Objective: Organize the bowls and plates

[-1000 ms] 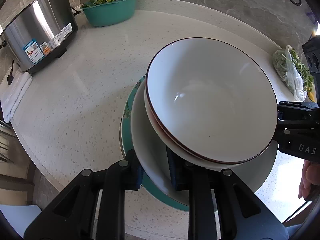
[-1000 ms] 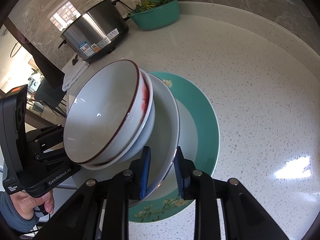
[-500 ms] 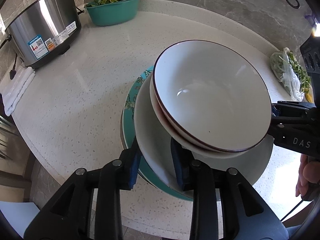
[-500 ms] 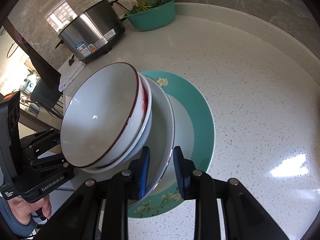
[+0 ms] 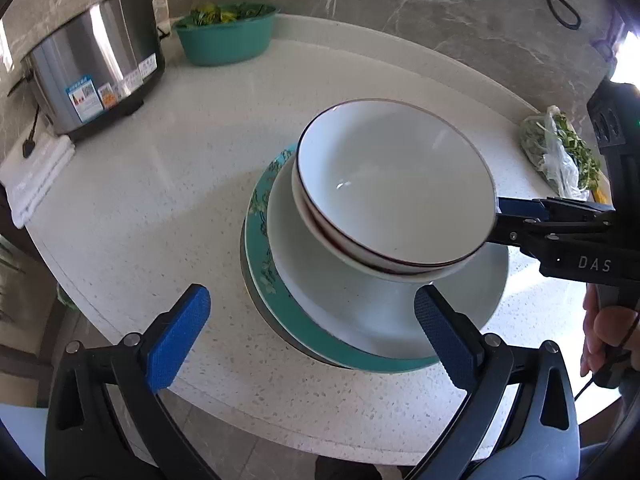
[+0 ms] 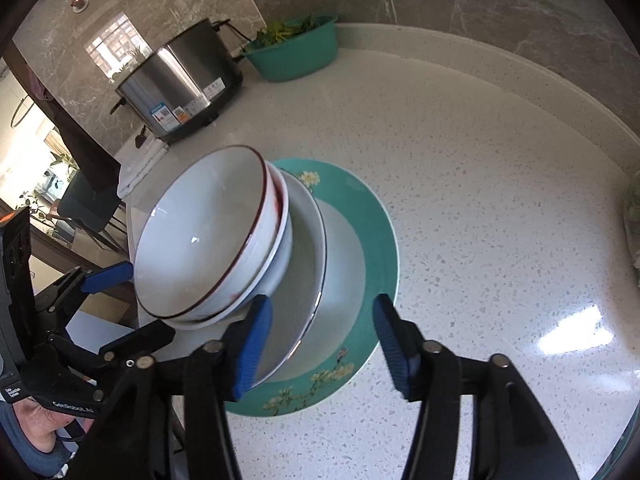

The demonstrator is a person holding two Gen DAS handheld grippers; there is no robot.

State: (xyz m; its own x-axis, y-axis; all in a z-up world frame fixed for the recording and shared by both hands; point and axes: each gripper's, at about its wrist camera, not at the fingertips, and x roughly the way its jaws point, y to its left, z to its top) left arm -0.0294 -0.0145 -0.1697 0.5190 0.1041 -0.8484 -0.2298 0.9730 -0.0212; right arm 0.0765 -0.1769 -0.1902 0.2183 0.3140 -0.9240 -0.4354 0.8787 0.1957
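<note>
We have the stack on the surface (image 5: 168,200): teal plate (image 6: 372,240) at the bottom, white plate (image 5: 360,320) on it, two nested bowls (image 5: 396,184) on top. The left claw (image 5: 308,336) is opening, its jaws wide apart and clear of the plate rim. The right claw (image 6: 320,344) is also opening; the white plate's rim still lies between its jaws, with no pad visibly pressing. To finish the release well, we should let both sets of jaws spread fully before withdrawing, then back each claw straight away from the rim, level with the plate, so no pad catches the edge and shifts the bowls.
</note>
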